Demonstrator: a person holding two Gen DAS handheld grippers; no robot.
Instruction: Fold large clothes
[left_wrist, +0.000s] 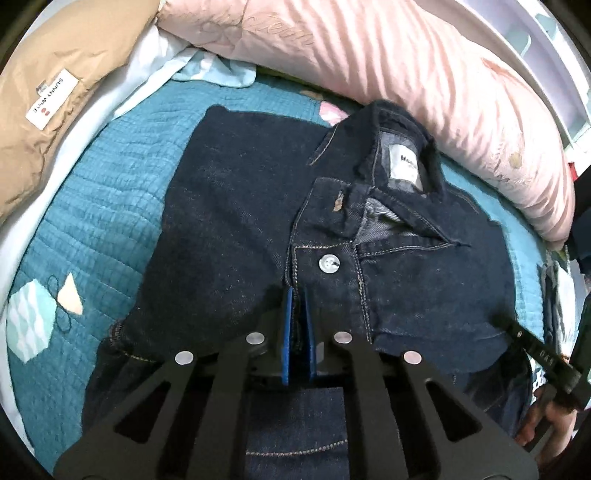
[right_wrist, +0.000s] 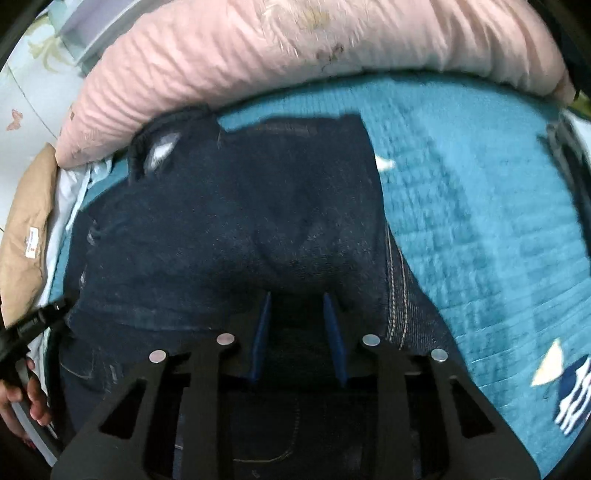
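Observation:
Dark blue denim jeans (left_wrist: 229, 206) lie folded on a teal quilted bedspread (left_wrist: 92, 221), waistband, white label (left_wrist: 404, 162) and silver button (left_wrist: 328, 264) facing up. My left gripper (left_wrist: 298, 295) is shut on a denim edge just below the button, its blue pads nearly touching. In the right wrist view the jeans (right_wrist: 229, 221) bulge up in front of my right gripper (right_wrist: 295, 297). Its pads stand a little apart with a thick puckered fold of denim pinched between them. This view is blurred. Each gripper's black body shows at the edge of the other's view.
A rolled pink quilt (left_wrist: 388, 59) borders the bed's far side, close behind the jeans. A tan pillow (left_wrist: 48, 122) with a white tag lies at the left. White shelving (left_wrist: 546, 44) stands beyond. A striped patch (right_wrist: 576, 391) marks the bedspread at the right.

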